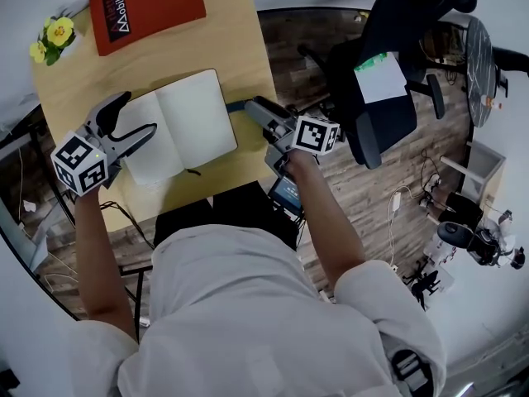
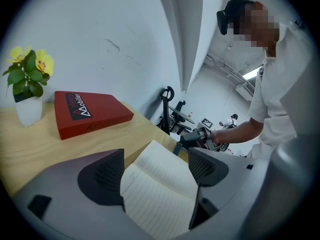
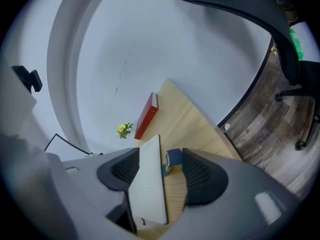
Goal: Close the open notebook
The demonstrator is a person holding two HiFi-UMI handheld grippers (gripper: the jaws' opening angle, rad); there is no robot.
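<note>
Head view | notebook (image 1: 183, 121) lies open | left gripper (image 1: 139, 114) wide, astride its left page | right gripper (image 1: 254, 110) wide, astride its right edge | we judge it light, floppy; grip cover edge

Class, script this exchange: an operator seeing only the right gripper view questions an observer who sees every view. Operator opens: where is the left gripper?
Observer: The left gripper sits at the notebook's left edge, jaws apart.
Operator: Is the notebook spread open?
Observer: Yes, the head view shows both pages face up.
Operator: The red book's cover?
Observer: The red book has white lettering on it.
</note>
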